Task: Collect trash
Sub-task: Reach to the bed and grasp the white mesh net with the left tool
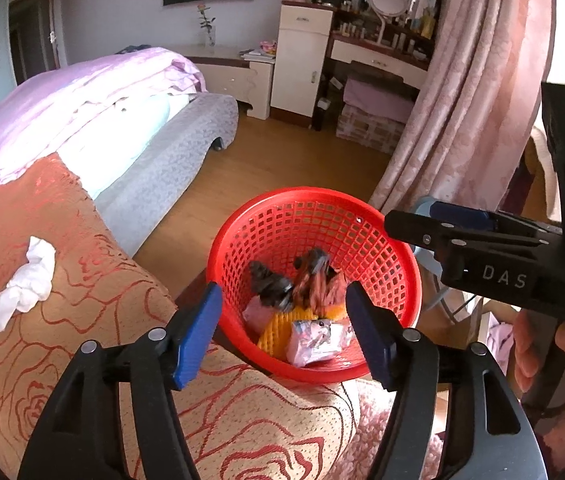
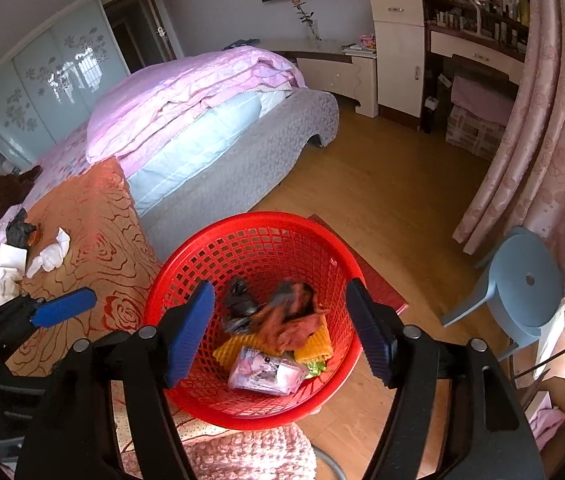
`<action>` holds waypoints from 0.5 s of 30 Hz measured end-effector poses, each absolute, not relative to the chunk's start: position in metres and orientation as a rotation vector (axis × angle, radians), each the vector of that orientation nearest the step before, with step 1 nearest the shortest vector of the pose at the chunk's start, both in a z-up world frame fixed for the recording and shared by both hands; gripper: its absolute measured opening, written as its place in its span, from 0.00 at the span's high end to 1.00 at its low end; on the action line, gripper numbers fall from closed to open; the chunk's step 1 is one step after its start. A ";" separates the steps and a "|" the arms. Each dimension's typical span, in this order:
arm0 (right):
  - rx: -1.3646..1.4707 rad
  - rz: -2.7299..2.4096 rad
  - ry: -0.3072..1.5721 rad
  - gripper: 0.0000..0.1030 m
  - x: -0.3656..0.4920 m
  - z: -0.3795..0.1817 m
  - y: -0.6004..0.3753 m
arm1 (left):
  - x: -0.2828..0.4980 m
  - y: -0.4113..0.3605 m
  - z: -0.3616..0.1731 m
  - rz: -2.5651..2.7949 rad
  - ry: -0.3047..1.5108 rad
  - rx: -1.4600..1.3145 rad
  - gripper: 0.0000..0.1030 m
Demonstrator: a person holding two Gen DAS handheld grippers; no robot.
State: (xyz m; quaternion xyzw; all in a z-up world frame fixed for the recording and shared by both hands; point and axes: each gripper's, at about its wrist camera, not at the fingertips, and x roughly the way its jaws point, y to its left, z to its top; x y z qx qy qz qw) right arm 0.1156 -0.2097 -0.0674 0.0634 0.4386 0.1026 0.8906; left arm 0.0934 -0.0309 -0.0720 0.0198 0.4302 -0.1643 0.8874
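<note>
A red mesh basket [image 1: 314,200] stands beside the bed and holds a black crumpled bag [image 1: 268,284], a brown wrapper [image 1: 314,284], yellow foam netting [image 1: 282,328] and a pink-white packet [image 1: 314,340]. My left gripper [image 1: 284,332] hangs open over it, nothing between its pads. My right gripper [image 2: 278,332] is likewise open above the basket [image 2: 258,218]; the black bag [image 2: 238,304] and brown wrapper [image 2: 290,316] look blurred there. White tissues [image 2: 52,256], white paper [image 2: 12,258] and a black scrap [image 2: 20,230] lie on the orange rose-patterned bedcover [image 2: 94,240].
The bed carries a folded pink quilt [image 2: 186,96]. A blue plastic stool [image 2: 530,280] and pink curtain [image 2: 542,140] stand to the right of the basket. A red mat [image 2: 378,280] lies under it on the wooden floor [image 2: 382,184]. A hand [image 1: 542,352] holds the right gripper's handle.
</note>
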 end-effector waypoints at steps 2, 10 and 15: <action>0.129 0.214 0.909 0.36 0.115 -0.068 -0.209 | 0.091 -0.026 -0.071 -0.328 0.889 0.035 0.39; 0.111 0.229 0.903 0.36 0.112 -0.069 -0.203 | 0.083 -0.010 -0.066 -0.281 0.876 0.011 0.37; 0.091 0.249 0.891 0.36 0.109 -0.067 -0.196 | 0.078 -0.002 -0.061 -0.241 0.857 0.018 0.37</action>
